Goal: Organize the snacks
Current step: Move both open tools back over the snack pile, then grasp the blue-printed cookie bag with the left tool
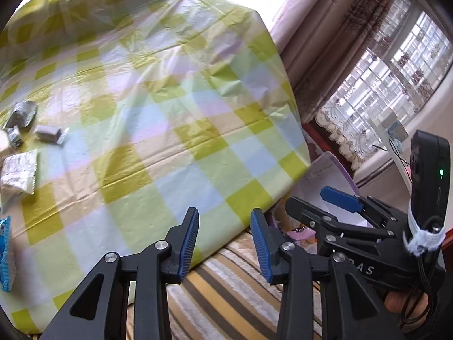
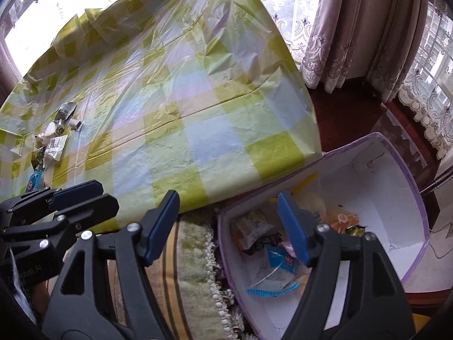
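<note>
From the left wrist view, the left gripper (image 1: 225,245) stands partly open with nothing between its blue pads, poised over the near edge of the table (image 1: 158,119) with its checked cloth, above a striped rug (image 1: 226,289). The snacks still to be sorted lie in a loose group at the far left of the cloth: a white packet (image 1: 19,174), a small grey packet (image 1: 50,133), a crumpled silver one (image 1: 22,113) and a blue wrapper (image 1: 5,252) cut off by the frame edge. The right gripper (image 1: 342,198) shows at the right, over the box, though its far finger is hidden here. From the right wrist view, the right gripper (image 2: 229,226) is clearly wide open and empty, hanging over a white box with a purple rim (image 2: 410,198) that sits on the floor just beside the table corner. This view alone shows the box's contents, several packets including a blue one (image 2: 280,257); they are probably 5 or 6, but the pile is too jumbled to count. The step in hand looks like going back for more snacks, so the left gripper should swing to the pile, open wider, and take 1 packet by a flat edge rather than pinching 2 at once.
</note>
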